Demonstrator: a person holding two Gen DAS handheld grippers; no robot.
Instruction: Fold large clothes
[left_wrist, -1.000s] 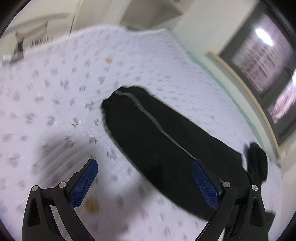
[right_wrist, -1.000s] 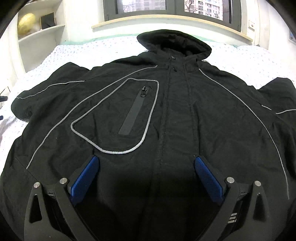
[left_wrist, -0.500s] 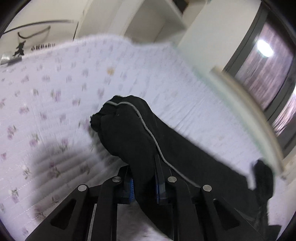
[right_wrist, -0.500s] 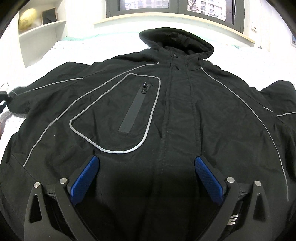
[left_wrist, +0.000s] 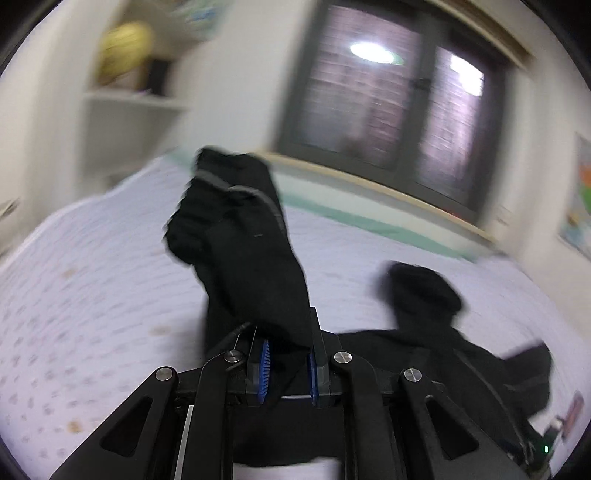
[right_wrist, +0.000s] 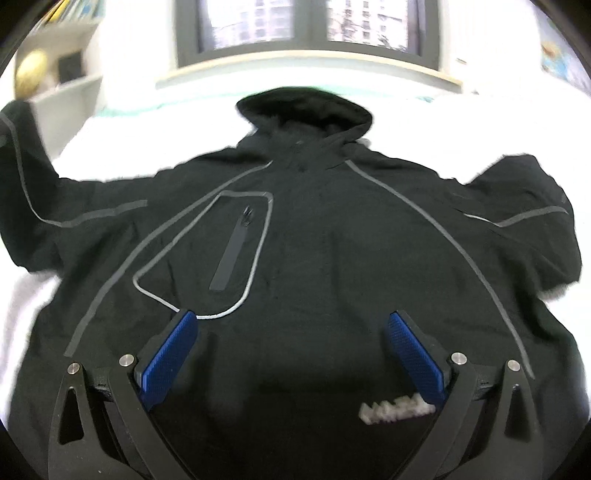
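Nearest to me in the left wrist view, my left gripper has its blue pads drawn together on a fold of black cloth: the sleeve of the jacket. The sleeve rises from between the fingers and stands lifted above the bedspread, its cuff end bunched at the top with a thin grey stripe along it. The view is blurred.

In the right wrist view, my right gripper hangs over the lower front of the jacket with its fingers wide apart and nothing between them; whether they touch the cloth I cannot tell. The jacket lies spread face up on the bed, with its hem near and its hood far. Just beyond the left blue pad sits a chest pocket outlined in grey piping with a dark zip. The jacket's right sleeve lies flat at the right, while the left one is raised at the left edge.

Farther off, beyond the bed, a window runs above a pale sill, and a shelf at the far left holds a yellowish round object.
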